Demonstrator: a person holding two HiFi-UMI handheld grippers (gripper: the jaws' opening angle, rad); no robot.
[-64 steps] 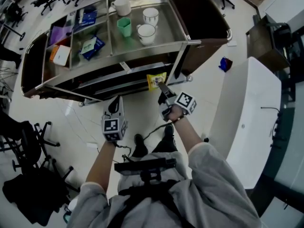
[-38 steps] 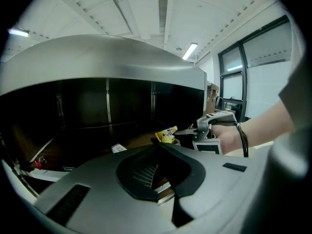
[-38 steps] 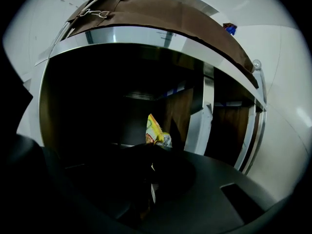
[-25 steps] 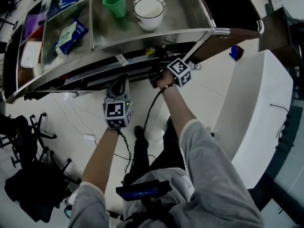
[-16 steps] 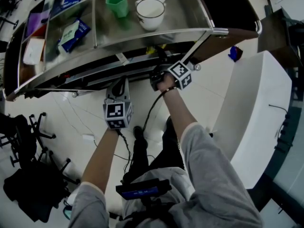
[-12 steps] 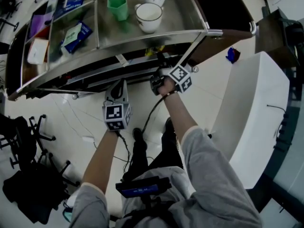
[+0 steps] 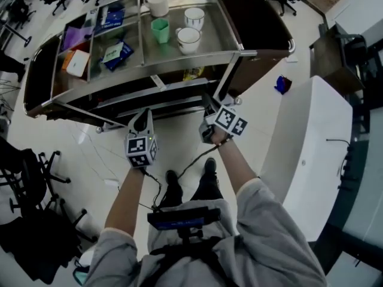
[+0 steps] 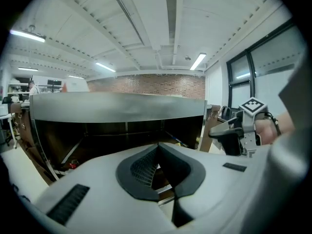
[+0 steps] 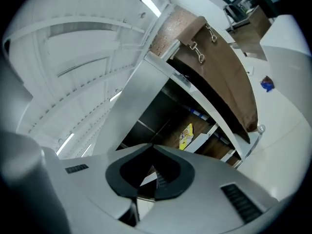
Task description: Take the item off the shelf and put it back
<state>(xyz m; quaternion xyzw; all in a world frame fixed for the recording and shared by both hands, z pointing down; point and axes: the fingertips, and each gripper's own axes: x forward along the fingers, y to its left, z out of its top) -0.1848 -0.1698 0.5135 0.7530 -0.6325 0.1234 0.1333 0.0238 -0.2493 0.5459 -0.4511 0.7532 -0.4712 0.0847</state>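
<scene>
Between the right tongs (image 9: pixel 155 165) nothing, tips closed together; left tongs (image 8: pixel 158 150) likewise closed, empty. Yellow snack packet (image 9: pixel 185 136) stands on the lower shelf (image 9: pixel 207 130), well apart. Probably light, crinkly, slippery: pinch its top edge.

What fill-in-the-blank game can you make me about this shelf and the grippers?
1. The small cup on the top shelf is ____.
2. Near it stand ____ white cups.
3. The packet under the top shelf is ____.
4. The right gripper has its jaws ____, with nothing between them.

Missing words: green; three; yellow; shut.
</scene>
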